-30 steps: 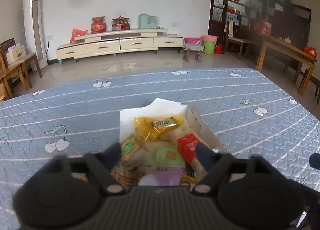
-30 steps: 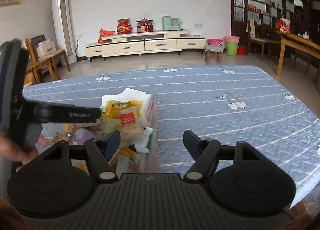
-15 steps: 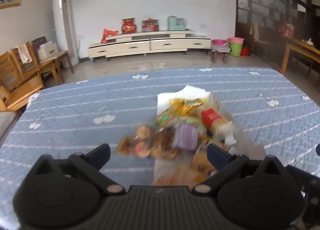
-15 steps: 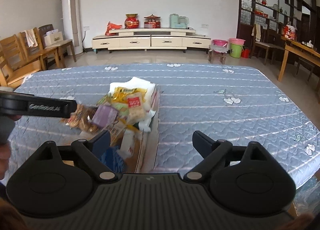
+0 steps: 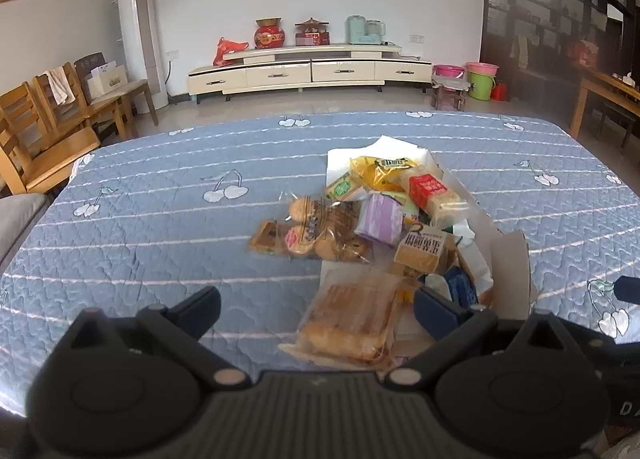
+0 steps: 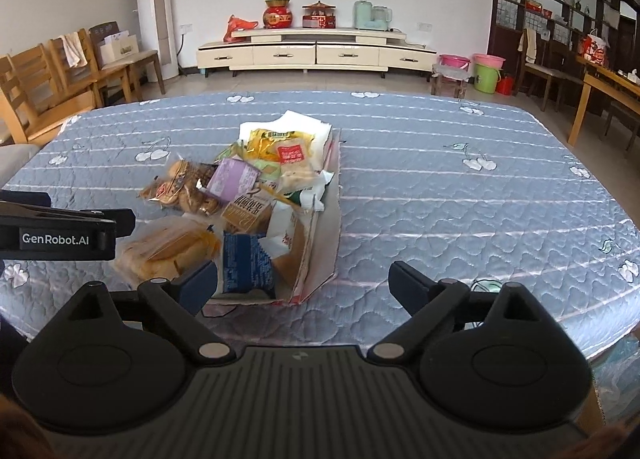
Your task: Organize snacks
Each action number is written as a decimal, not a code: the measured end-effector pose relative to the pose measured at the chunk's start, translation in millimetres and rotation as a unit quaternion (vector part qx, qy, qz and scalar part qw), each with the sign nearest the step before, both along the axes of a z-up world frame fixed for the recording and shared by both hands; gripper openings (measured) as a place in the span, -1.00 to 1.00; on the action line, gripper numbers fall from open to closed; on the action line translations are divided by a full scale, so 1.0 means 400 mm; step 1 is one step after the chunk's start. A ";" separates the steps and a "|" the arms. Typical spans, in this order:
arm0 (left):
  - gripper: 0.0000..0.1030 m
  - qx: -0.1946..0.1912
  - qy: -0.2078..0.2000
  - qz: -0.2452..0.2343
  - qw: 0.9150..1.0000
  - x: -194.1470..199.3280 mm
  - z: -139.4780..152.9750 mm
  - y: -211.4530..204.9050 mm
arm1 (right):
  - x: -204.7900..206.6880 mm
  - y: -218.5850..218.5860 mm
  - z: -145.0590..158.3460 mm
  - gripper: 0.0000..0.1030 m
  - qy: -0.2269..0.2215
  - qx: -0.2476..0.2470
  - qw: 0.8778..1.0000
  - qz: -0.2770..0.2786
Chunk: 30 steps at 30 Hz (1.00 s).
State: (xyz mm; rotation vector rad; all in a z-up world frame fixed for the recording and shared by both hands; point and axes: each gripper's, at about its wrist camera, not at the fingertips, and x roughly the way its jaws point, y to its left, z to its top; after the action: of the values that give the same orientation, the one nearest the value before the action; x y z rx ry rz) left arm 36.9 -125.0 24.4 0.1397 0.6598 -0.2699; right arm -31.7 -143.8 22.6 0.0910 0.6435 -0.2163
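Hovering wide apart and empty, the left gripper [image 5: 316, 309] and right gripper [image 6: 302, 279] have just been opening, nothing between their jaws. Risk ahead — the snacks [image 6: 236, 187] heaped on the flattened cardboard box [image 6: 324, 243] overhang its left edge; a nudge could slide the cookie bag [image 5: 320, 235] or bread packet [image 5: 352, 319] further onto the blue quilt [image 6: 460, 199].

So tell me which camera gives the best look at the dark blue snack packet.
The right wrist view. There the dark blue snack packet lies near the camera, its whole printed face visible beside the torn cardboard box. In the left wrist view only a sliver shows behind that gripper's own finger.
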 end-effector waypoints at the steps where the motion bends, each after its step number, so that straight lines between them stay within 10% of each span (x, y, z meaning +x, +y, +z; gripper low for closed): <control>1: 0.97 0.001 0.000 0.001 1.000 0.000 0.000 0.001 | 0.001 0.001 0.001 1.00 0.002 -0.002 1.000 0.002; 30: 0.97 0.009 -0.001 0.005 1.000 -0.006 -0.004 0.014 | 0.015 0.009 -0.006 1.00 0.004 -0.010 1.000 0.024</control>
State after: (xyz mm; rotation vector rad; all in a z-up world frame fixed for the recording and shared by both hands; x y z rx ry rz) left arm 34.6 -119.2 22.9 0.1533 0.6619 -0.2543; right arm -25.9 -140.0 20.1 0.0545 0.6512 -0.1764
